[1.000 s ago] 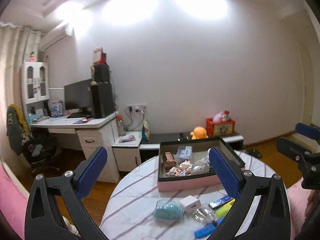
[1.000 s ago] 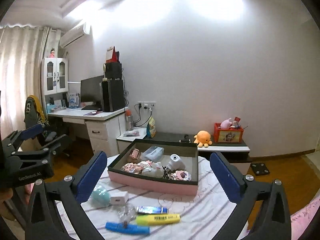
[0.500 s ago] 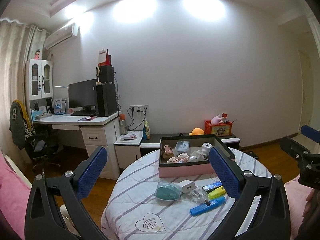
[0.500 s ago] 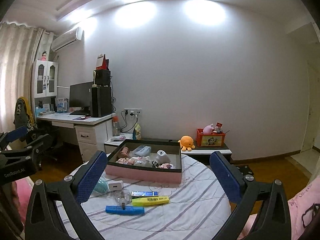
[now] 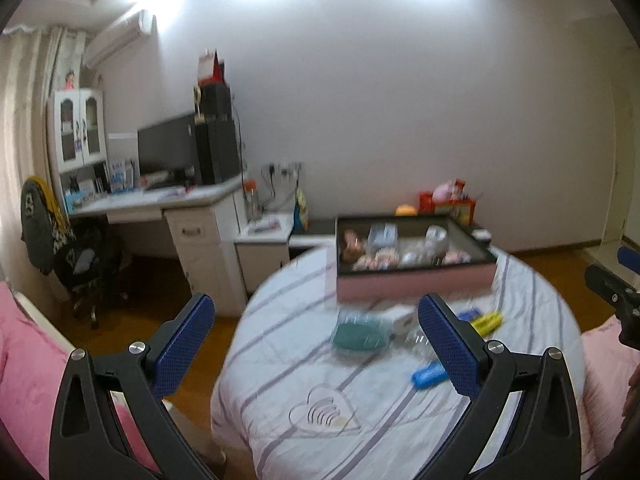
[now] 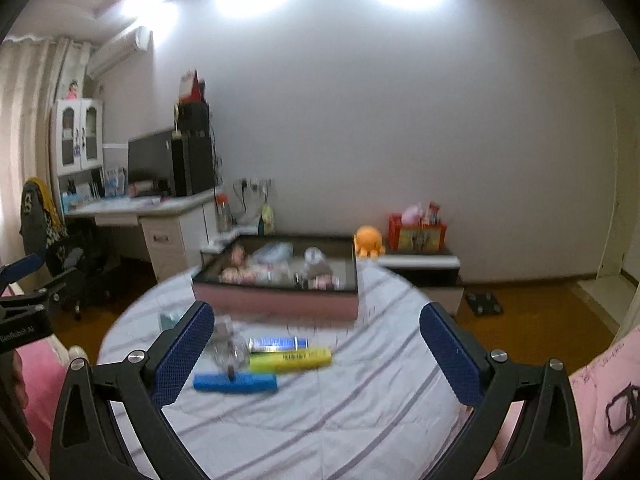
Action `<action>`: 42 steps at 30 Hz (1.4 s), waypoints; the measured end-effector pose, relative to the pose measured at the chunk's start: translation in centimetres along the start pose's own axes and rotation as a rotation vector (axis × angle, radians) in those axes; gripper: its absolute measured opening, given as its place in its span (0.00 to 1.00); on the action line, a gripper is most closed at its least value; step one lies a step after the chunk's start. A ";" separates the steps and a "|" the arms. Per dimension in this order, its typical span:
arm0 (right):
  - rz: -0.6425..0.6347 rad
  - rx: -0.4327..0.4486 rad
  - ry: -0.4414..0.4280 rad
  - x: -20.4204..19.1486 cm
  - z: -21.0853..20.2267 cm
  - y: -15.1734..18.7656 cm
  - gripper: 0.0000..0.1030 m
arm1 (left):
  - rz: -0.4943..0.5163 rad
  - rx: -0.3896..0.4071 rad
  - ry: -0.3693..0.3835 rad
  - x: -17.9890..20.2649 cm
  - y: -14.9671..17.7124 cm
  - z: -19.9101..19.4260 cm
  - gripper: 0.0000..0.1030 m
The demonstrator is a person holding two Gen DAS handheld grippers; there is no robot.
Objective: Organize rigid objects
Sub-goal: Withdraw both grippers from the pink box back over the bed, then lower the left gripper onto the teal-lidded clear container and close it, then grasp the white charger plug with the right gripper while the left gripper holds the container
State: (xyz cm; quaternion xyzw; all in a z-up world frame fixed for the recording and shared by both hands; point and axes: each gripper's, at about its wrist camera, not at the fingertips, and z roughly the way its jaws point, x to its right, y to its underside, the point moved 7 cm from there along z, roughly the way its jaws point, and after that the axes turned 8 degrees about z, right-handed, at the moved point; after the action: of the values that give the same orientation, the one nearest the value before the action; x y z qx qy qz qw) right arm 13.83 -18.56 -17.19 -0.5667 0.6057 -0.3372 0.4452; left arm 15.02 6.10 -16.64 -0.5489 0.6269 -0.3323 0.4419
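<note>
On the round table (image 6: 360, 408), a white cloth with grey stripes covered the whole top, and a heart emblem (image 5: 322, 410) was printed near its front edge. Around it, the room held a white desk (image 5: 160, 204) with one dark monitor (image 5: 166, 146), one office chair (image 5: 80, 256) draped with clothing, one wall air conditioner (image 5: 120, 38), and a wooden floor (image 6: 540, 312). One orange plush toy (image 6: 369, 241) and one red box (image 6: 418, 234) sat on a low cabinet against the far wall.

You held the left gripper (image 5: 316, 344) above the near table edge with its fingers spread wide and nothing between them. You held the right gripper (image 6: 316, 348) likewise, fingers spread wide and empty. Both views were motion-blurred.

Item count on the table:
- One pink storage box (image 6: 276, 300) with a dark rim, at the far side, holding several small items too blurred to count.
- One blue bar (image 6: 236, 383), nearest you.
- One yellow tube (image 6: 290, 358), just behind the blue bar.
- One blue-and-white tube (image 6: 278, 343), just behind the yellow one.
- One clear plastic item (image 6: 230, 352), touching the blue bar's far side.
- One teal case (image 5: 358, 334), left of the group.
- One white block (image 5: 400, 316), just beside the teal case.

All six loose items lay outside the box, in front of it.
</note>
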 end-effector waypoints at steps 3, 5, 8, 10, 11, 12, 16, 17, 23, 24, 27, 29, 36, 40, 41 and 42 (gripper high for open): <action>0.010 -0.078 -0.004 0.3 2.3 1.9 1.00 | -0.002 -0.074 0.034 0.1 2.0 2.4 1.00; 0.018 -0.124 -0.003 0.6 3.8 3.1 1.00 | 0.002 -0.127 0.049 0.4 3.4 4.2 1.00; 0.017 -0.170 0.003 0.9 5.3 4.4 1.00 | -0.004 -0.186 0.077 1.1 4.8 6.7 1.00; 0.020 -0.194 0.002 1.1 6.1 4.9 1.00 | -0.009 -0.219 0.104 1.6 5.3 8.2 1.00; 0.022 -0.208 0.004 1.2 6.7 5.2 1.00 | -0.007 -0.237 0.114 2.0 5.5 9.2 1.00; 0.022 -0.218 0.007 1.4 7.1 5.3 1.00 | -0.002 -0.247 0.121 2.3 5.6 9.9 1.00; 0.031 -0.257 0.013 2.1 9.0 5.8 1.00 | 0.040 -0.324 0.144 3.9 6.5 13.5 1.00; 0.034 -0.263 0.014 2.2 9.4 5.8 1.00 | 0.049 -0.340 0.150 4.2 6.7 14.3 1.00; 0.046 -0.303 0.013 2.8 11.6 6.0 1.00 | 0.089 -0.424 0.165 5.6 7.5 18.2 1.00; 0.044 -0.309 0.011 2.7 11.9 6.0 1.00 | 0.085 -0.430 0.169 5.8 7.5 18.6 1.00; 0.037 -0.319 0.008 2.4 12.6 5.9 1.00 | 0.068 -0.424 0.182 5.8 7.0 19.1 0.95; 0.031 -0.325 0.004 2.1 13.0 5.8 1.00 | 0.035 -0.422 0.235 5.8 6.9 19.2 0.74; -0.039 -0.341 -0.029 -1.4 14.4 4.8 1.00 | 0.033 -0.410 0.223 4.5 7.5 17.3 0.73; -0.099 -0.365 -0.056 -4.6 15.9 4.5 1.00 | 0.016 -0.414 0.216 3.2 8.4 15.9 0.73; -0.125 -0.379 -0.070 -5.9 16.7 4.6 1.00 | 0.011 -0.409 0.209 2.8 8.5 15.7 0.73; -0.146 -0.400 -0.078 -6.8 17.2 4.8 1.00 | 0.009 -0.410 0.207 2.7 8.7 15.6 0.73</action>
State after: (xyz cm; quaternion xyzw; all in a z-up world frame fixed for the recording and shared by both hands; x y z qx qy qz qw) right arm 27.56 -9.62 -26.97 -0.6989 0.6002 -0.2192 0.3214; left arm 25.90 6.06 -31.07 -0.5872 0.7258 -0.2506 0.2561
